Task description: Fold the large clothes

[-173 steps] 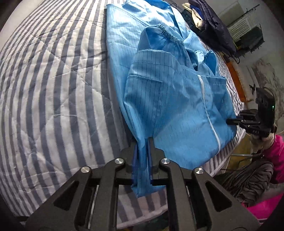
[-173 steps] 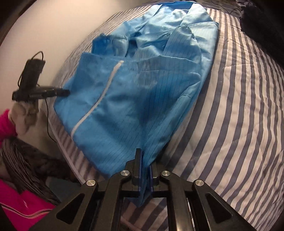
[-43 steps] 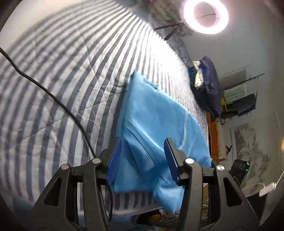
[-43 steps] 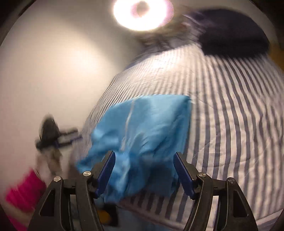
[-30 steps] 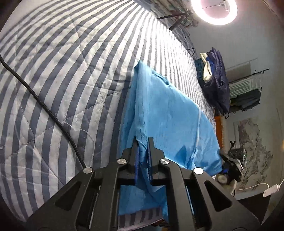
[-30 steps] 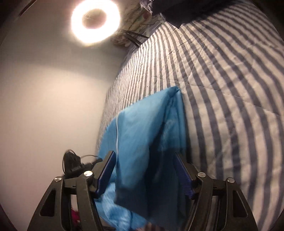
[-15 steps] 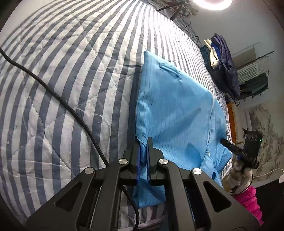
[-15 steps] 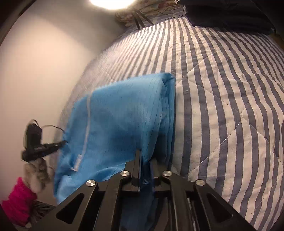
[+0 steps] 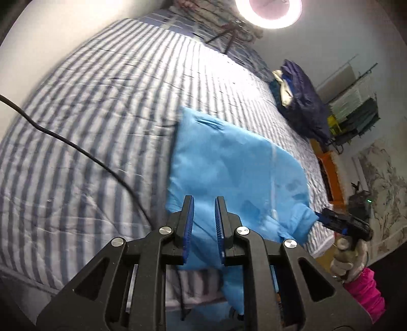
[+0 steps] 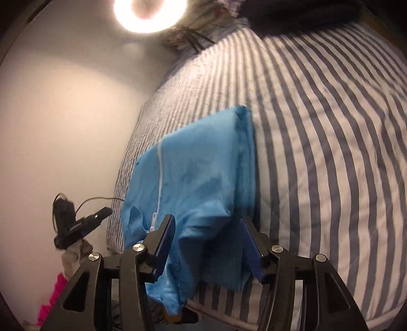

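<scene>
A bright blue garment [image 9: 229, 165] with a white zip lies folded into a rough rectangle on the striped bed, its near edge hanging over the bed's side. My left gripper [image 9: 204, 198] hovers above that near left edge. Its jaws are opening and stand a little apart, and the cloth shows behind the gap with no pad pressing on it. In the right wrist view the garment [image 10: 198, 178] lies under my right gripper [image 10: 207, 220], whose jaws are opening wide, with cloth below them and none gripped. Each gripper shows in the other's view, held by a gloved hand [image 9: 348, 259].
The blue-and-white striped quilt [image 9: 101, 101] covers the bed. A black cable [image 9: 76, 147] runs across it left of the garment. A dark pile of clothes [image 9: 302, 101] sits at the far right edge. A ring light [image 10: 147, 12] glows beyond the bed, and a wall [image 10: 63, 114] stands close on the left.
Half a second ago both grippers were shut on the garment's near edge. Both have since let go, their jaws have parted, and they have drawn up and back from the cloth.
</scene>
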The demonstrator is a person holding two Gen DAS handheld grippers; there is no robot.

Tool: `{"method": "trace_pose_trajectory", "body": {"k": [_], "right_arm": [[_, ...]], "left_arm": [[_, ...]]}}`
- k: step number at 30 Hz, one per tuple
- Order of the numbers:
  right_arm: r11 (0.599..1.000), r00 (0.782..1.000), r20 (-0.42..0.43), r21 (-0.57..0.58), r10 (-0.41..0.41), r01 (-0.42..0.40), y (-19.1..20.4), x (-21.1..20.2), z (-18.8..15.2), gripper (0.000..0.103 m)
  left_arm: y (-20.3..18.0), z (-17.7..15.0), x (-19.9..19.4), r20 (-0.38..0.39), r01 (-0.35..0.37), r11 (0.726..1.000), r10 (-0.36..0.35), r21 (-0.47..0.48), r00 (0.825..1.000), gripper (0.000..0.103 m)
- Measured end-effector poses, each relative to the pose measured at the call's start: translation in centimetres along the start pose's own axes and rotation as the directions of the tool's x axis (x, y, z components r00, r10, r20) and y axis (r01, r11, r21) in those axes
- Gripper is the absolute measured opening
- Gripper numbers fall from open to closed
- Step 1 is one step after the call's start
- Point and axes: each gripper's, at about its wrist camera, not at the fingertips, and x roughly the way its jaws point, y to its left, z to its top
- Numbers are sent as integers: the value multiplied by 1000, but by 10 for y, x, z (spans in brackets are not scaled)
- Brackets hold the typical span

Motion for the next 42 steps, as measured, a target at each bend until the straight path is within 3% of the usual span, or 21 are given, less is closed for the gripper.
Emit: {"method": "trace_pose_trajectory", "body": {"k": [8,10,11,12,13,15,16,18,20,22,24,26,29,33,35,38,42], "right_arm": [[973,983,-4,146,184,-181,-24,3,-22,53],[987,990,-30,91,135,-132,-16,11,-28,53],[994,995,-42,53,93,-90,-12,18,-29,49],[996,996,-54,42,76,-74,-11,24,-30,21],[991,991,-62,70,117,-113,-10,28,-33,7],[979,981,-27,80,192,-189,-2,21,-38,1],[986,986,-15,28,167,-166,7,17,-39,1],[998,999,-20,-61,33,-34,15,17,-43,0],[995,993,-83,-51,-87,83,1,29,-50,1],[995,992,-84,-42,-93,90,-5,30,-54,1],[996,995,-80,-67,-67,62,-1,23,-53,12],[997,999,-40,-80,-23,20,0,1,-47,41],[997,999,30,-75,-17,19,-4,-20,-29,42],[978,988,87,-151,-130,142,1,-21,-18,41],[973,994,75,-214,-77,91,18,-25,-24,41],[923,1000,7,-385,-28,28,50,-25,-44,43],[835,996,-77,-551,-41,-8,81,-19,-76,62]], "left_arm": [[-6,-10,41,-100,-14,1000,14,3,995,14],[-3,-11,47,-116,-15,1000,15,-3,993,14],[-2,-10,51,-121,-25,1000,25,-1,992,14],[0,-10,53,-122,-32,999,32,-1,992,14],[2,-9,55,-124,-37,999,36,-5,992,14],[4,-9,57,-131,-38,999,35,-14,991,14],[4,-9,58,-133,-39,999,37,-10,990,14],[6,-10,59,-137,-44,999,44,1,990,14],[6,-14,62,-144,-51,999,52,10,988,14],[6,-16,62,-144,-57,998,59,18,988,14],[5,-18,59,-139,-62,998,65,26,988,14],[6,-18,51,-126,-57,998,59,21,990,14],[8,-17,38,-104,-42,999,41,-4,994,14],[-1,-22,17,-74,-5,1000,6,7,997,14],[-10,-26,8,-68,28,999,-26,27,997,14],[-23,-36,1,-74,78,996,-75,36,994,14],[-46,-52,8,-129,127,989,-117,78,985,14]]}}
